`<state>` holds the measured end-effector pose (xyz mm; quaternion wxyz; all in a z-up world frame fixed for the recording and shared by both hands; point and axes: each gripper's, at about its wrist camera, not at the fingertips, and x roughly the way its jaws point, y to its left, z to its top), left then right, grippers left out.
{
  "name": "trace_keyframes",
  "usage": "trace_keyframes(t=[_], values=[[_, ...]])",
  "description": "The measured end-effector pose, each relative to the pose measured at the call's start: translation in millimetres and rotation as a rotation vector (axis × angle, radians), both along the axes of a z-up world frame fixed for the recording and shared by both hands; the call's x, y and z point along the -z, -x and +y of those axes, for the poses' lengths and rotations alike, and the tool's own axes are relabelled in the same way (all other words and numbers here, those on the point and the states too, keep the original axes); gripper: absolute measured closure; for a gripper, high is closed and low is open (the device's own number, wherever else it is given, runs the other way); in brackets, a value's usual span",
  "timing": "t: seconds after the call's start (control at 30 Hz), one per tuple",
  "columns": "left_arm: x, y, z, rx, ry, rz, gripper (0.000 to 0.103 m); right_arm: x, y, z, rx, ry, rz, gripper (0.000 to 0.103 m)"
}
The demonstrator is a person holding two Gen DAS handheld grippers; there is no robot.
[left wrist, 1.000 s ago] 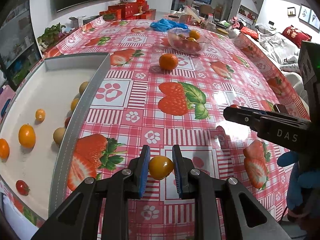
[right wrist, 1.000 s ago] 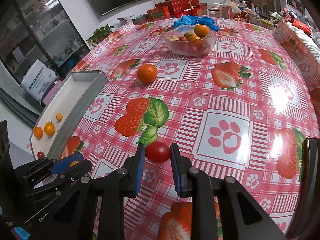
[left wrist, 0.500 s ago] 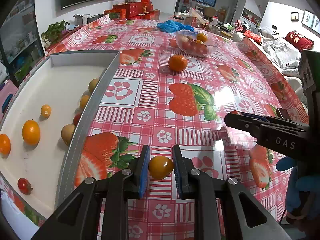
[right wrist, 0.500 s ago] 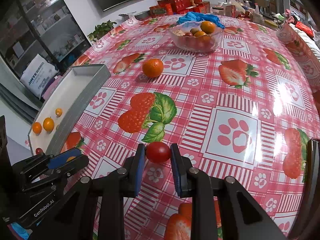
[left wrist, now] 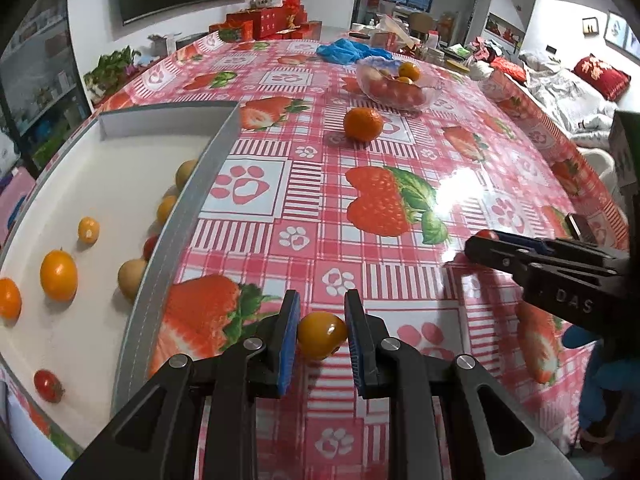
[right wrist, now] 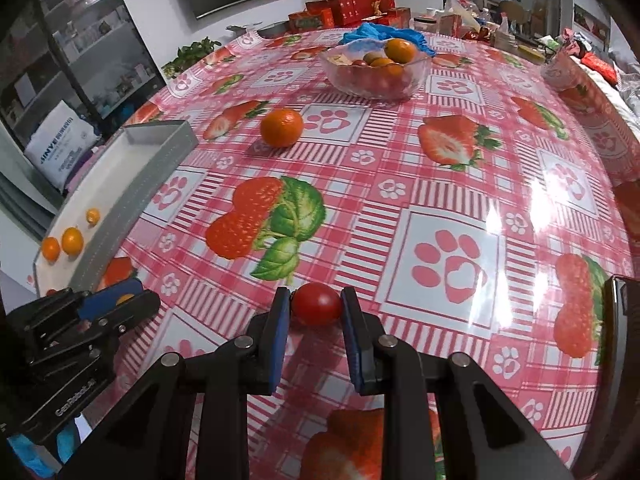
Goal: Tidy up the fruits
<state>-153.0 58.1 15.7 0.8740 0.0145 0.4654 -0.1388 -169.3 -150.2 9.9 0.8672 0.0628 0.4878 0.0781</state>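
Left wrist view shows the left hand-held gripper (left wrist: 322,334) clenched on a small yellow tomato (left wrist: 321,340), both blue pads pressed against its sides, held low over the worktop (left wrist: 320,184) just right of the tray (left wrist: 168,248). The tray's grey wall runs alongside, and on its white floor lie several small orange, yellow and red fruits, well spread out. In the right wrist view, the right hand-held gripper (right wrist: 316,306) grips a red cherry tomato (right wrist: 316,304) the same way; whether either fruit is clear of the checked cloth or touching it is hard to tell from these angles. Farther out, a mandarin (right wrist: 282,127) sits alone on the cloth, and beyond it a glass bowl (right wrist: 376,76) holds more fruit.

Both pieces look picked and ready for carrying. The next move likely calls for lifting the yellow tomato over the tray wall and releasing it on a free patch, with the red one following from farther right.
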Motion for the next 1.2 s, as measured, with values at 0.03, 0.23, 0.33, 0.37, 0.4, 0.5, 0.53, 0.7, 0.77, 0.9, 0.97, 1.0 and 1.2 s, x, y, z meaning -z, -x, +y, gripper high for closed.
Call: trace_keyframes(t=[0.03,0.23,0.33,0.37,0.4,0.5,0.53,0.7,0.77,0.9,0.97,1.0,1.2], values=[[1.7,-0.9,-1.5,0.0,-0.009,0.0,0.079,-0.2,0.8,-0.9,0.001,0.003,-0.004,0.075],[5.0,3.2,-4.4,0.016,-0.044,-0.041,0.078,0.6,3.0,-3.4,0.006,0.027,-0.027,0.074],[5.3,6.6,-3.4,0.023,-0.058,-0.053,0.078,1.0,3.1,-2.2,0.003,0.031,-0.037,0.061],[5.3,8.0,-3.0,0.023,-0.064,-0.057,0.076,0.6,3.6,-1.6,0.003,0.037,-0.043,0.048],[5.5,9.2,-2.3,0.019,-0.07,-0.059,0.052,-0.1,4.2,-0.5,0.009,0.054,-0.051,0.042],[0.4,19.2,7.9,-0.043,-0.049,-0.129,0.011,1.4,4.4,-0.8,0.013,0.07,-0.057,0.04],[-0.5,20.4,9.8,-0.043,-0.034,-0.136,0.011,1.9,4.1,-0.9,0.014,0.072,-0.059,0.04],[7.1,15.5,8.8,-0.036,-0.06,-0.095,0.011,3.9,1.7,2.9,0.014,0.097,-0.069,0.035],[9.5,15.2,6.4,-0.037,-0.071,-0.089,0.011,5.3,1.6,7.1,0.001,0.123,-0.073,0.03],[13.9,11.3,-2.4,-0.02,-0.091,-0.082,0.009,9.0,1.7,17.3,-0.022,0.191,-0.08,0.022],[13.8,10.3,-1.9,-0.015,-0.081,-0.073,0.009,10.0,1.5,17.7,-0.011,0.2,-0.082,0.016],[14.5,8.7,-0.7,-0.016,-0.071,-0.065,0.007,10.3,1.2,16.8,-0.002,0.205,-0.08,0.013],[17.0,9.2,0.9,-0.035,-0.062,-0.078,0.001,13.7,-2.5,10.0,0.038,0.213,-0.059,0.0]])
